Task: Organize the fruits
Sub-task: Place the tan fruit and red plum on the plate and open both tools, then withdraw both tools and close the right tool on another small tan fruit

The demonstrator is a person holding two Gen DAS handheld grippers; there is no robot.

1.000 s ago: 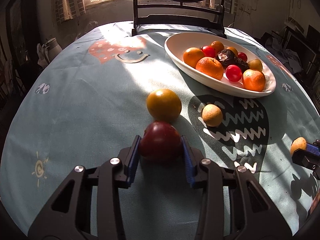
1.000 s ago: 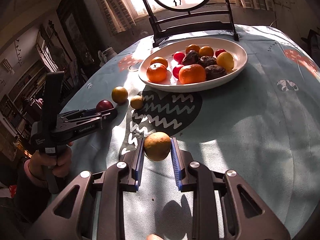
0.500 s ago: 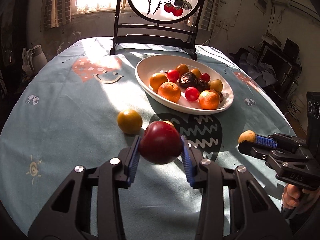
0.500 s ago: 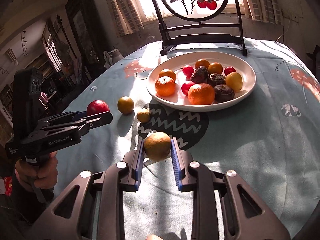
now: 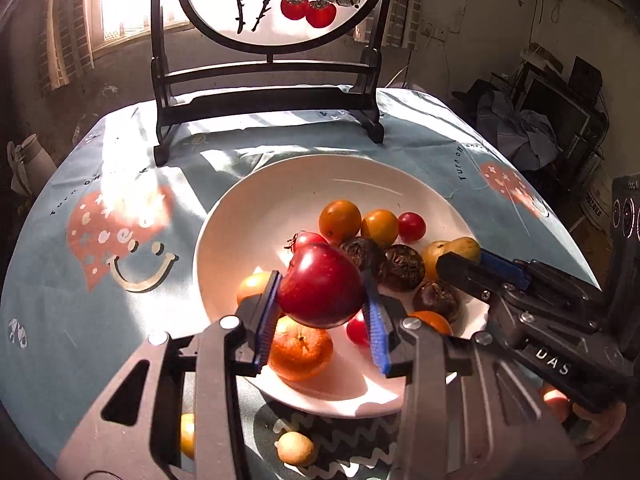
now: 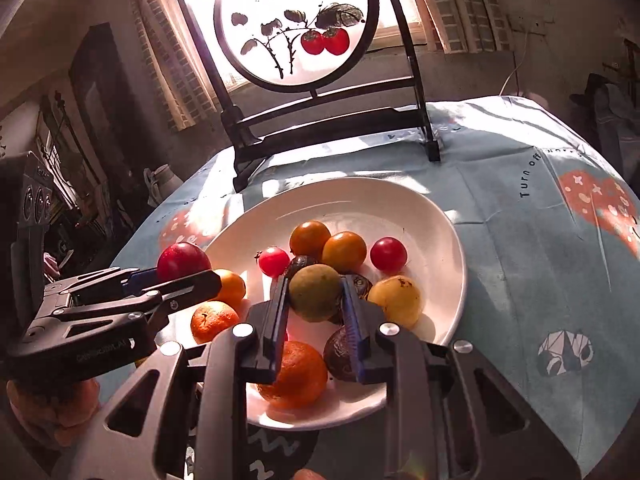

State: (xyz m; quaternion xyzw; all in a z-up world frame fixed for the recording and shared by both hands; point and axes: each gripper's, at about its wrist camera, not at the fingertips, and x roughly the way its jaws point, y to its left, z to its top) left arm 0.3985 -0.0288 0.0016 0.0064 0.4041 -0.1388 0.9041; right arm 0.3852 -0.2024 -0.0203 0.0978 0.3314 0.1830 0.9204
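My left gripper (image 5: 320,308) is shut on a red apple (image 5: 320,286) and holds it over the near part of the white plate (image 5: 248,200). The plate holds several oranges, small tomatoes and dark fruits. My right gripper (image 6: 314,300) is shut on a greenish-brown round fruit (image 6: 316,292), also above the plate (image 6: 400,200), at its right side. Each view shows the other gripper beside it: the right gripper (image 5: 460,260) with its yellowish fruit (image 5: 466,246), and the left gripper (image 6: 192,276) with the apple (image 6: 183,258). A small yellow fruit (image 5: 295,448) and an orange-yellow one (image 5: 187,434) lie on the cloth before the plate.
A dark wooden stand with a round painted screen (image 5: 272,96) rises at the back of the table, just behind the plate. The blue patterned tablecloth (image 5: 80,280) covers the round table. Hands (image 6: 60,412) grip the handles at the picture edges.
Both grippers have lifted off the table and travelled forward with their fruits, from in front of the plate to above it. The plate and screen now look much larger.
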